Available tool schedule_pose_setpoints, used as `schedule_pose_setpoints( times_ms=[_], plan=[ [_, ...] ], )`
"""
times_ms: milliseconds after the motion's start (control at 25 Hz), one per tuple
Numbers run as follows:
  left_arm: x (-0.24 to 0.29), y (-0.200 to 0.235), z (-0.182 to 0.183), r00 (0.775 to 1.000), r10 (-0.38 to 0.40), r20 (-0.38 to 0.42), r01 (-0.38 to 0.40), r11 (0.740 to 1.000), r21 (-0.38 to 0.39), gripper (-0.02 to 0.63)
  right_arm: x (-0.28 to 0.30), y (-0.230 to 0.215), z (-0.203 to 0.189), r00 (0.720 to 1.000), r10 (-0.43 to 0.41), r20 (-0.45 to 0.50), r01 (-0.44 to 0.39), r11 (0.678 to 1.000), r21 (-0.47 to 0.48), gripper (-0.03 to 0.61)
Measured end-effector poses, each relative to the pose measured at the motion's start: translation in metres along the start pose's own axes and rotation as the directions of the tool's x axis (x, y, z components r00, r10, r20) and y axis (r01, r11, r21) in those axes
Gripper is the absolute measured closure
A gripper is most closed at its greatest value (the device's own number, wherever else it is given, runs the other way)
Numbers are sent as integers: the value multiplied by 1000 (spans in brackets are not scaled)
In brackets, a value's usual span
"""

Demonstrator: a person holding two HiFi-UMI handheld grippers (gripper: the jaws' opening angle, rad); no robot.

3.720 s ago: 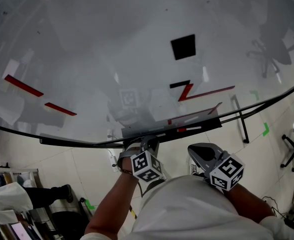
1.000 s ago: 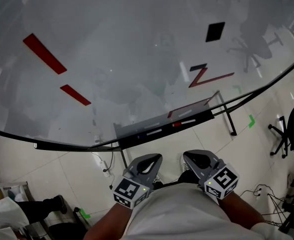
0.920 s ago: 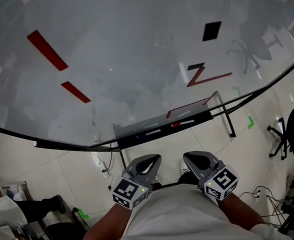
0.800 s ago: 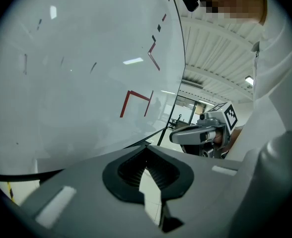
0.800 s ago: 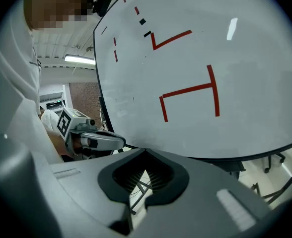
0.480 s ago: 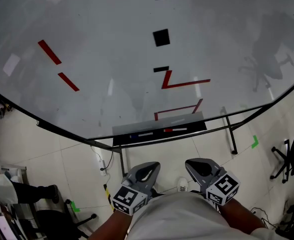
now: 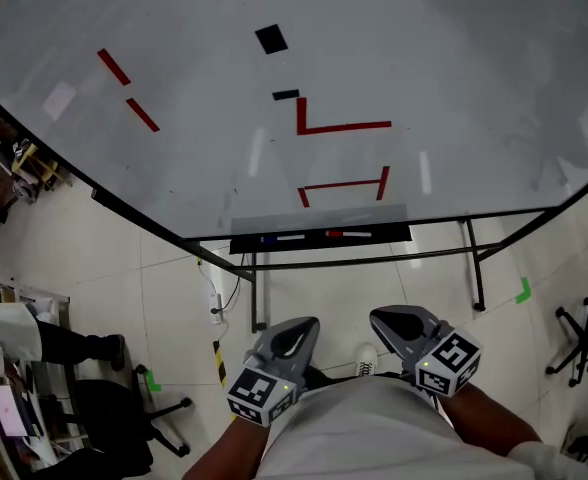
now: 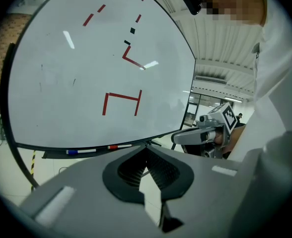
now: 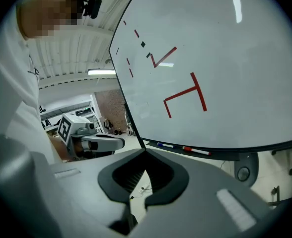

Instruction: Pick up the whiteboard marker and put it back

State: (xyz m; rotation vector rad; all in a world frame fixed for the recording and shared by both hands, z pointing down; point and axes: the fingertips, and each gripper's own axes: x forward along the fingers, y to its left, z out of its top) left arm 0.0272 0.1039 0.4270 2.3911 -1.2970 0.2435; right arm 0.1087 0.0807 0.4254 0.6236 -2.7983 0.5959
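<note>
Standing farther back than a few seconds ago, when the left gripper was up at the tray, the person now has, in the head view, the left gripper (image 7: 297, 325) and the right gripper (image 7: 388, 318) drawn in close to the body, well apart from the whiteboard (image 7: 454, 58). The dark, narrow tray (image 7: 399, 232) under the board's lower edge carries a blue-capped marker (image 7: 282, 237) and a red-capped marker (image 7: 350, 234). They are slim white cylinders lying end to end with a gap between them, so I judge the put-back done, though I cannot tell which of the two was handled. The board is smooth and glossy, marked with red strokes (image 7: 342, 182) and small black squares (image 7: 271, 38); the floor (image 7: 164, 288) is pale tile. In the left gripper view the ribbed dark pads (image 8: 131, 167) meet at their tips, leaving only an eye-shaped gap behind them with nothing in it. Both markers (image 8: 81, 151) (image 8: 120, 146) lie on the tray beyond, and the right gripper (image 8: 176, 138) shows off to one side with its marker cube (image 8: 229, 115). In the right gripper view the matt grey moulded jaws likewise close tip to tip on nothing, and the same two markers (image 9: 163, 145) (image 9: 196, 150) rest on the tray.
</note>
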Motion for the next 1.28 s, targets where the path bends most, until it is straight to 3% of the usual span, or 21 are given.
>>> schedule_pose_setpoints(
  times_ms=[600,1280],
  plan=[
    [-37,23,-1,990,-131,-43,133,990,39,597,29,38,-1,990,-130,51,129,991,39,577],
    [-55,30,-9,986,-164,-37,165,986,37,597,36,55,-7,984,-176,36,175,984,25,577]
  ],
)
